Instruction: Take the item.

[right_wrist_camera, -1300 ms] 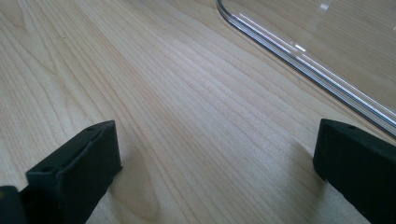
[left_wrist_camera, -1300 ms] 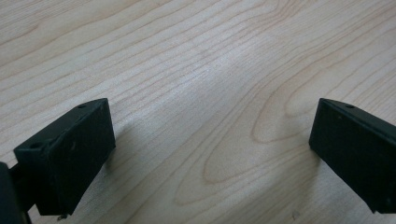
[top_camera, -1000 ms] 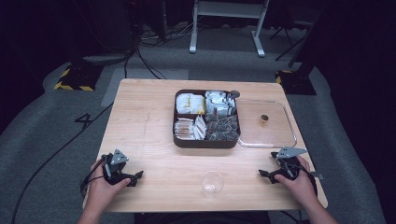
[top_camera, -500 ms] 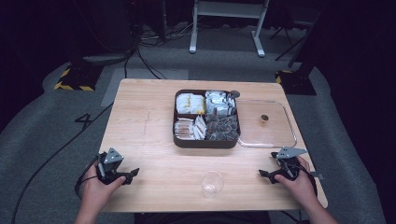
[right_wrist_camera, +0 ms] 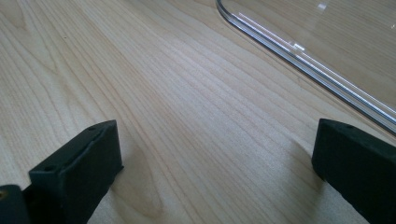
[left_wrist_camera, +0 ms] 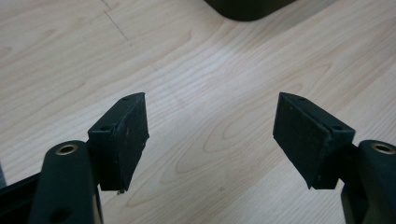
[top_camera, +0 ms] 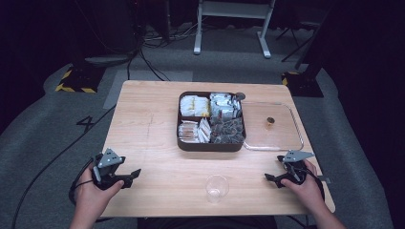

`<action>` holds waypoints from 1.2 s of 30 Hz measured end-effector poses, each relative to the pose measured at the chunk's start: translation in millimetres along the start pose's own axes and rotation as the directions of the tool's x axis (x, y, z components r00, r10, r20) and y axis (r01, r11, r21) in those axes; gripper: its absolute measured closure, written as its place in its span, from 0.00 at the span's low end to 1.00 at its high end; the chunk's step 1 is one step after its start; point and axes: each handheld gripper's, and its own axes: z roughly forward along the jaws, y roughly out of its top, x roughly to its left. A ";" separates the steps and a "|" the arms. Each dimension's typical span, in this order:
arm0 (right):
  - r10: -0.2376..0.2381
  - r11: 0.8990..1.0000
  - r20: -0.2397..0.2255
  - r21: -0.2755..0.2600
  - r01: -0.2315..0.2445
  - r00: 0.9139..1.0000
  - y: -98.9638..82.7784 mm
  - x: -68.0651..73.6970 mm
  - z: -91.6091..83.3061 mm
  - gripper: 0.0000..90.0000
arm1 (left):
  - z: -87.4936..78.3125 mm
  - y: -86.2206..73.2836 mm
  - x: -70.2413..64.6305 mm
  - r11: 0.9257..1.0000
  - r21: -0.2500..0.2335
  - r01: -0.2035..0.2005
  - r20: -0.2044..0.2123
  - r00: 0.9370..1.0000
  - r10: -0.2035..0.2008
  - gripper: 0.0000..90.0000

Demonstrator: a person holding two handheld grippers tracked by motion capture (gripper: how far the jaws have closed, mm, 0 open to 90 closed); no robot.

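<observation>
A dark compartment box point(top_camera: 185, 142) holding packets and sachets sits mid-table, its corner point(left_wrist_camera: 247, 7) at the top of the left gripper view. Beside it to the right lies a clear lid point(top_camera: 282, 138) with a small brown knob point(top_camera: 270, 122); its rim point(right_wrist_camera: 308, 65) crosses the right gripper view. A small clear cup point(top_camera: 217, 188) stands near the front edge. My left gripper point(top_camera: 133, 176) rests at the table's front left, open, nothing between its pads point(left_wrist_camera: 126, 135). My right gripper point(top_camera: 270, 178) rests at the front right, open, over bare wood point(right_wrist_camera: 205, 140).
The wooden table point(top_camera: 143, 119) has bare room on its left half. Around it are a dark floor, cables point(top_camera: 143, 62), a yellow-black striped block point(top_camera: 75, 80) and a white stand point(top_camera: 229, 14) at the back.
My left gripper has slid left and a little back toward the table's front left corner. The right gripper has not moved.
</observation>
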 end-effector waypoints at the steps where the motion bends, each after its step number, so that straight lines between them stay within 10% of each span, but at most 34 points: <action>1: 0.000 1.000 0.000 0.000 0.000 1.000 0.0 0.0 0.0 0.02 | -2.5 2.8 -2.7 1.000 -0.008 -0.002 -0.011 1.000 0.002 0.30; 5: 0.000 1.000 0.000 0.000 0.000 1.000 -0.1 0.0 0.0 0.02 | -10.8 15.6 -15.3 0.996 -0.008 -0.084 -0.047 0.995 0.083 0.32; 19: -0.003 1.000 -0.001 -0.004 0.003 1.000 -0.2 -0.2 -0.1 0.02 | 3.3 68.0 -50.2 0.994 -0.045 -0.100 0.049 0.994 0.102 0.38; 36: -0.003 1.000 -0.002 -0.005 0.003 1.000 -0.3 -0.2 0.0 0.02 | 50.4 117.8 -51.5 0.975 -0.158 -0.155 0.140 0.974 0.178 0.45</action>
